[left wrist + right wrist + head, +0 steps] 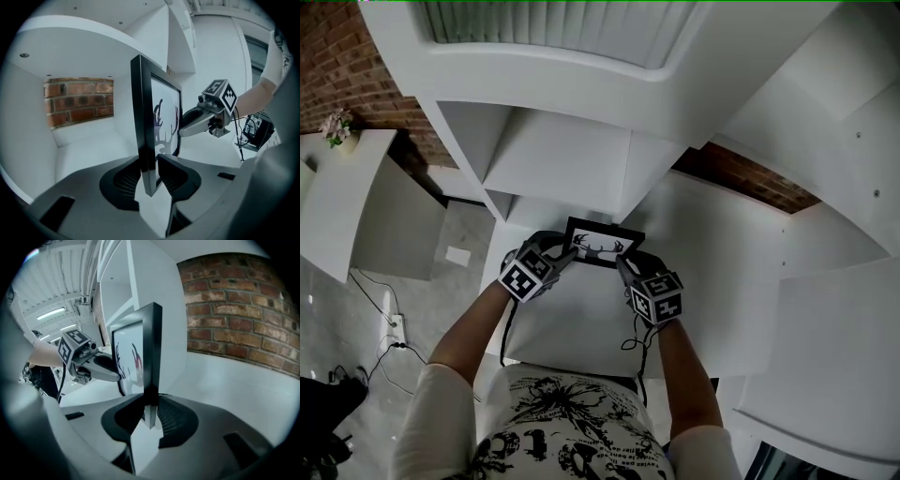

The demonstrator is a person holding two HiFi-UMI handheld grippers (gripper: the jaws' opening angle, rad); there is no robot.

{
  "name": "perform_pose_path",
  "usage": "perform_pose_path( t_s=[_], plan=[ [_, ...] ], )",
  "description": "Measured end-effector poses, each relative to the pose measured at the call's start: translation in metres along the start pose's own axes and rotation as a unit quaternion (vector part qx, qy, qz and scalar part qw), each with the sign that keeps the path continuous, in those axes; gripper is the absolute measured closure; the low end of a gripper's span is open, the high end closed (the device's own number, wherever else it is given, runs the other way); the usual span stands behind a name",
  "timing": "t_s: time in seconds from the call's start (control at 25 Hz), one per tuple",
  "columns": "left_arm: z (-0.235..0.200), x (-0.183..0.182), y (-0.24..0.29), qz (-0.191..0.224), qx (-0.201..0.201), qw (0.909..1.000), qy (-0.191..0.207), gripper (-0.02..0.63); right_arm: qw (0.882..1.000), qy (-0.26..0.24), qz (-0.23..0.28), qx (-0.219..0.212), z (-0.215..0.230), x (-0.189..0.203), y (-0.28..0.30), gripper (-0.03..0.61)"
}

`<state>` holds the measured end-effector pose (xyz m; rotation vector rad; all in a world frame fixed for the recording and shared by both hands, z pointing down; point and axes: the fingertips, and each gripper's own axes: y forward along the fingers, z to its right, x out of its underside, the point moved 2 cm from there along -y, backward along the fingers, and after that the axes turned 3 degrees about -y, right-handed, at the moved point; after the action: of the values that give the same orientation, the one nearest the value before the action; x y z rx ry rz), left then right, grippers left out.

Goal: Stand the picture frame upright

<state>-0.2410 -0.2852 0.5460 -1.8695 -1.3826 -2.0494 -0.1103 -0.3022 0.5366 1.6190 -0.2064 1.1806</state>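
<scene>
A black picture frame [602, 246] with an antler print stands upright on a white shelf board [572, 323]. In the head view my left gripper [565, 249] is at the frame's left end and my right gripper [624, 263] at its right end. In the left gripper view the frame's edge [144, 117] runs down between my left gripper's [150, 176] jaws, with a thin gap beside the pads. In the right gripper view the other edge [152, 348] sits in my right gripper [150, 411], whose pads press on both faces.
White shelf walls [558, 159] box the frame in at the back and sides. A brick wall [234, 319] shows behind the shelf. A side table with a small flower pot [337, 127] is at far left, and cables with a power strip [394, 328] lie on the floor.
</scene>
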Motion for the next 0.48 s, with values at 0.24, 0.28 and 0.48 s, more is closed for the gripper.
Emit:
perform_pose_path(
  t_s=[0.24, 0.28, 0.48],
  plan=[
    [-0.018, 0.011, 0.009, -0.002, -0.016, 0.9999, 0.004, 0.485, 1.000, -0.011, -0.017, 0.012, 0.004, -0.003, 0.020, 0.489],
    [-0.019, 0.014, 0.012, -0.002, -0.016, 0.9999, 0.005, 0.485, 1.000, -0.012, -0.020, 0.011, 0.005, -0.003, 0.023, 0.489],
    [-0.022, 0.018, 0.019, -0.009, -0.017, 0.9997, 0.014, 0.486, 0.999, -0.024, -0.023, 0.015, 0.010, -0.002, 0.027, 0.489]
  ],
)
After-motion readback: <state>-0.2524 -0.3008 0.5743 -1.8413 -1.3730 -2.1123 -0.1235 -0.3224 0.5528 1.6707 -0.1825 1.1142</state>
